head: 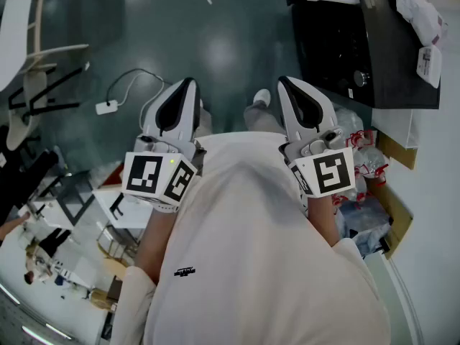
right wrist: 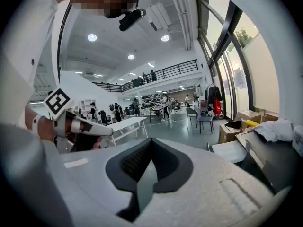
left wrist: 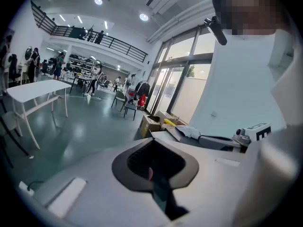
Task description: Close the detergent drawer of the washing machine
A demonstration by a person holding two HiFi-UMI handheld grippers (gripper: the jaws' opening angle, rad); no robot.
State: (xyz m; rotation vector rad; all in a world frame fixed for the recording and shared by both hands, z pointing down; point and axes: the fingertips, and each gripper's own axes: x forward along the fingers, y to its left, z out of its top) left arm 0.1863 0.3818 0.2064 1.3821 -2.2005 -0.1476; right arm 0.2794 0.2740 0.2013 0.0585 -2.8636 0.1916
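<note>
You're standing with both tools drawn in against your white shirt [head: 251, 228], and neither one is on the job. The left gripper [head: 183, 92] points out over the teal floor [head: 215, 42], its jaws pressed together with nothing between them; its own camera shows the dark pads [left wrist: 142, 160] meeting and only the open hall beyond. The right gripper [head: 291, 92] is the same, jaws together and empty, tips aimed ahead past your shoe [head: 262, 98]. The machine you want looks to be the dark appliance [head: 338, 42] at your upper right, with a round knob [head: 363, 77] on its face, well apart from both tools; the right gripper view catches just its dark top [right wrist: 277, 162] at the edge, with a pale cloth [right wrist: 277, 129] lying on it. The detergent drawer itself can't be made out from here, so whether it stands open is unclear. As I read it, nothing of the task is done: you have the whole approach left, turning to the right, bringing a gripper up to the drawer front, and pushing it home. A white plug and cable [head: 108, 106] lie on the floor to your left, clear of that route.
</note>
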